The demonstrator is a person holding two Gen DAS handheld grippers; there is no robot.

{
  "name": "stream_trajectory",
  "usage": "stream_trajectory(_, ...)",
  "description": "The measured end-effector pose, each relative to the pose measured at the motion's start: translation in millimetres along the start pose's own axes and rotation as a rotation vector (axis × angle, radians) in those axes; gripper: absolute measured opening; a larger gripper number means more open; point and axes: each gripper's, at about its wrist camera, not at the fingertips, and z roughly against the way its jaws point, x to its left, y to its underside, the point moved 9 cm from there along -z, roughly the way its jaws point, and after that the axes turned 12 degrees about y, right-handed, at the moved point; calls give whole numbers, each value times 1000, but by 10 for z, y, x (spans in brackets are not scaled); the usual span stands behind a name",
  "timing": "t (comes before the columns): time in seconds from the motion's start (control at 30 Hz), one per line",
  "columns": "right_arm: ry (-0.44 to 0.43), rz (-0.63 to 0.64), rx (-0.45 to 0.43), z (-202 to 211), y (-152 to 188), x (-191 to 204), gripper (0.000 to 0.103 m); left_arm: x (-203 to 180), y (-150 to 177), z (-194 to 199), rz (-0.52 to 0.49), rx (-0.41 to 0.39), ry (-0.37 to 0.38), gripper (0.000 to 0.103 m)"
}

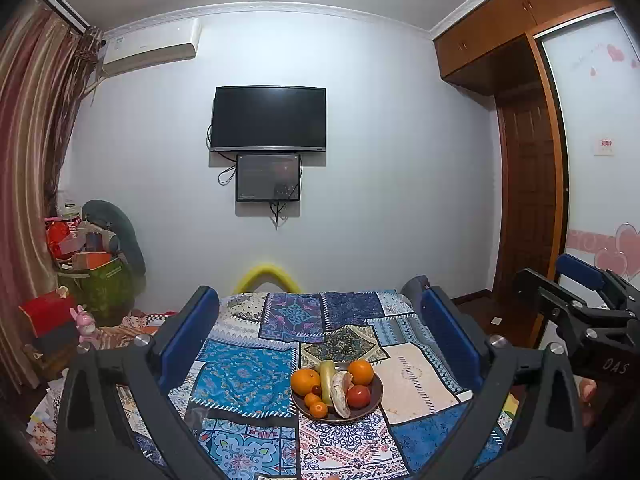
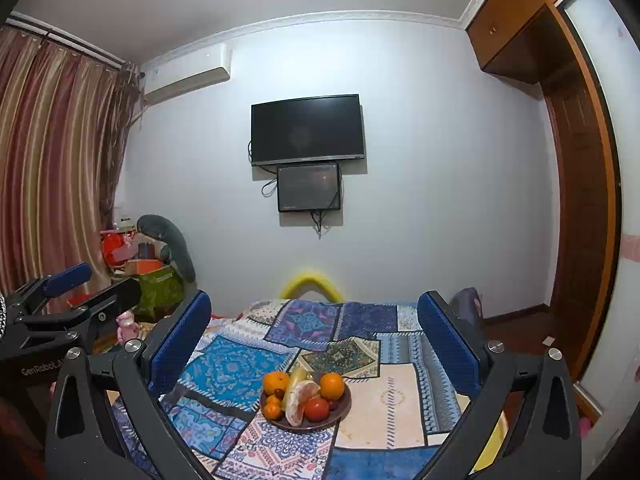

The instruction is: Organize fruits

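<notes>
A: Fruits (image 1: 336, 388) lie all in the dark bowl (image 1: 374, 398) on the patchwork cloth (image 1: 244, 376). Why so?

B: I think the sorting is finished. The left gripper (image 1: 320, 320) and the right gripper (image 2: 316, 320) hover above, jaws wide apart, holding nothing.

A pale wall (image 1: 380, 140) carries a dark television (image 1: 268, 119) above a smaller screen (image 1: 268, 178). An air conditioner (image 1: 150, 49) hangs beside striped curtains (image 1: 28, 140). Wooden cabinets (image 1: 500, 32) top the door (image 1: 524, 200).
</notes>
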Motion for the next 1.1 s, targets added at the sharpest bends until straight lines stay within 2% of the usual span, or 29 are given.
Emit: stream_trajectory(1.1, 10, -6, -11, 12, -65, -19, 103, -51, 14, -46, 3, 24, 50, 103)
